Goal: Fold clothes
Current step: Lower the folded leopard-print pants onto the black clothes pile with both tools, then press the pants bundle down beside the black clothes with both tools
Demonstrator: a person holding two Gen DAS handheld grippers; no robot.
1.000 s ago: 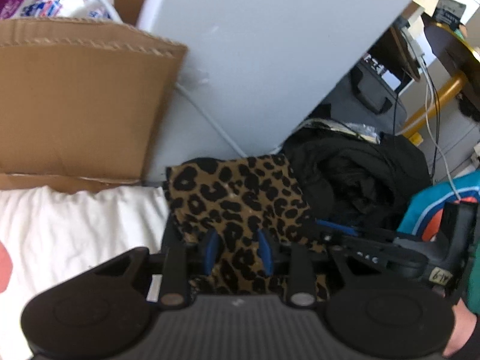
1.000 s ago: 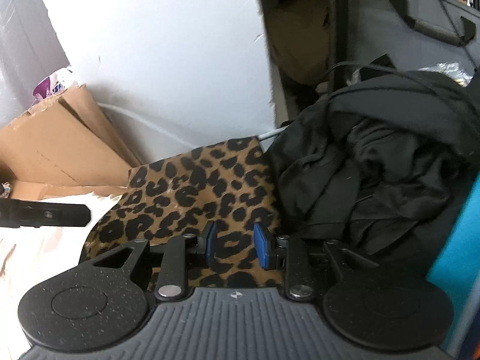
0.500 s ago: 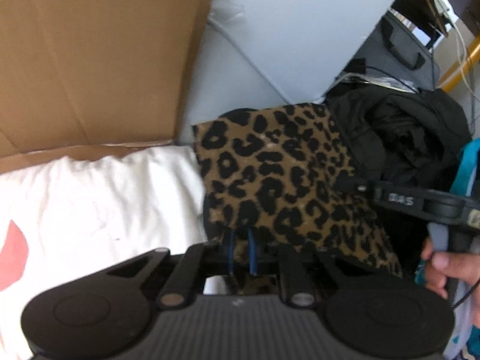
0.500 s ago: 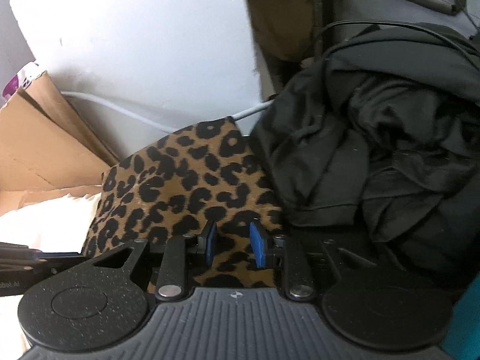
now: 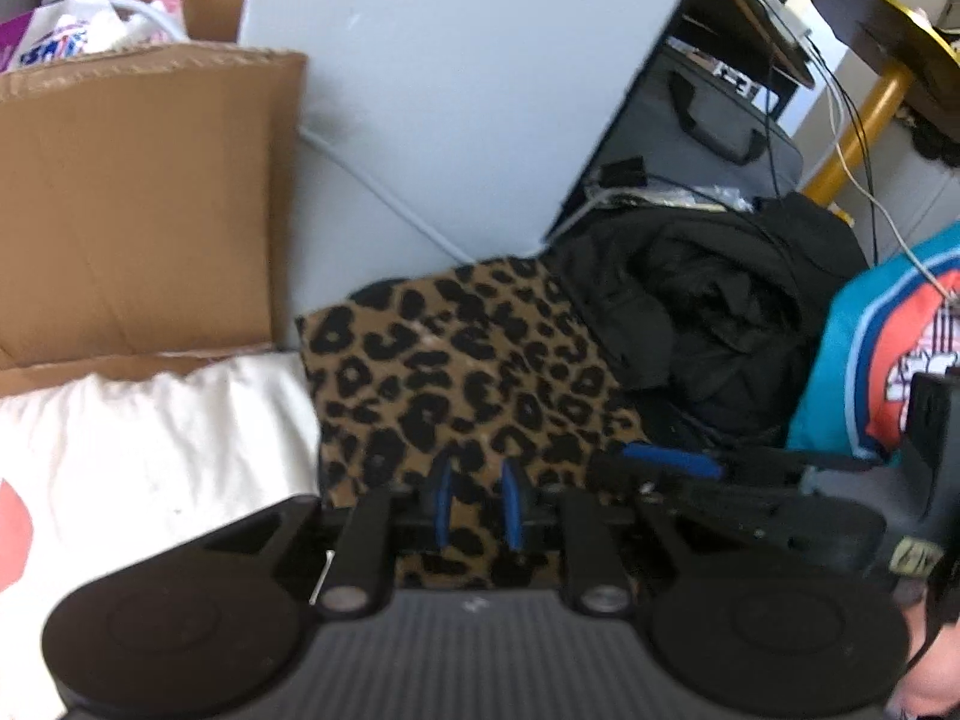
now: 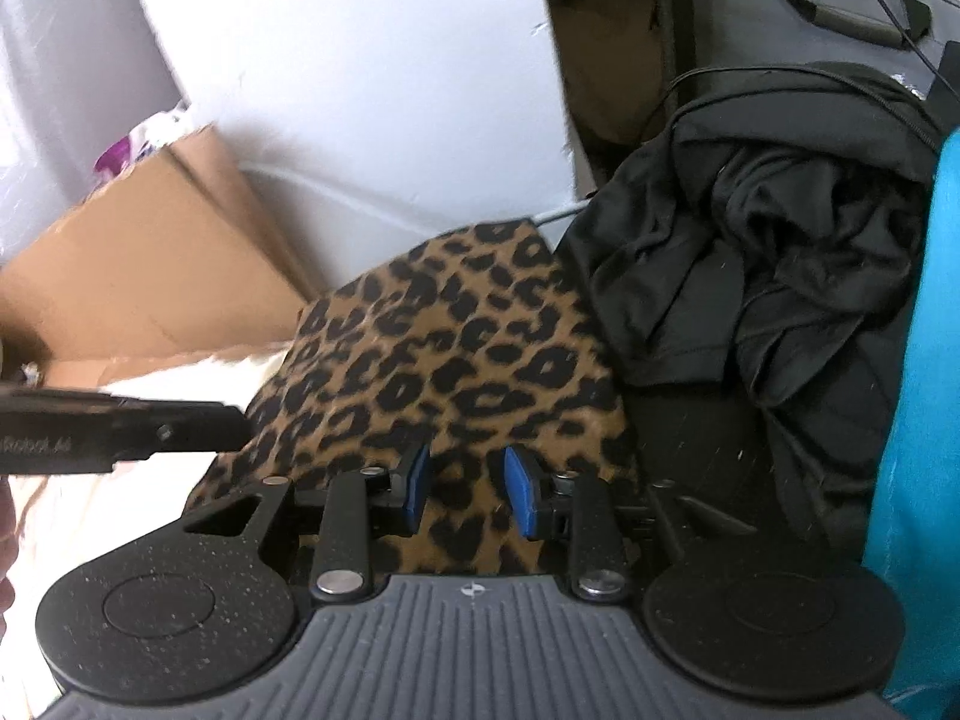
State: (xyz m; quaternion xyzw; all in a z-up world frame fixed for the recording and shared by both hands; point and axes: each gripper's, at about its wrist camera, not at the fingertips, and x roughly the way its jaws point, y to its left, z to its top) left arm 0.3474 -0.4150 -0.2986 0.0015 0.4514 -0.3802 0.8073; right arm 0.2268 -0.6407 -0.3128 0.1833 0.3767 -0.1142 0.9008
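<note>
A folded leopard-print garment (image 5: 462,372) lies between a white cloth (image 5: 150,438) and a heap of black clothes (image 5: 708,312). My left gripper (image 5: 477,504) hovers over its near edge, the blue pads a small way apart with the print showing between them. My right gripper (image 6: 468,483) stands open over the same garment (image 6: 444,354), near its right front part. The right gripper's blue pad (image 5: 672,462) shows low at the right of the left wrist view. The left gripper's black finger (image 6: 120,432) reaches in from the left of the right wrist view.
A cardboard box (image 5: 132,210) stands at the back left against a pale grey panel (image 5: 450,90) with a white cable along it. A teal garment with an orange print (image 5: 870,360) lies at the right. A grey case (image 5: 708,120) and a yellow table leg (image 5: 858,132) are behind.
The left gripper's pads narrowed on the garment's near edge half a second ago and have spread apart again. The right gripper stayed open and pulled back a little; both views tilted up.
</note>
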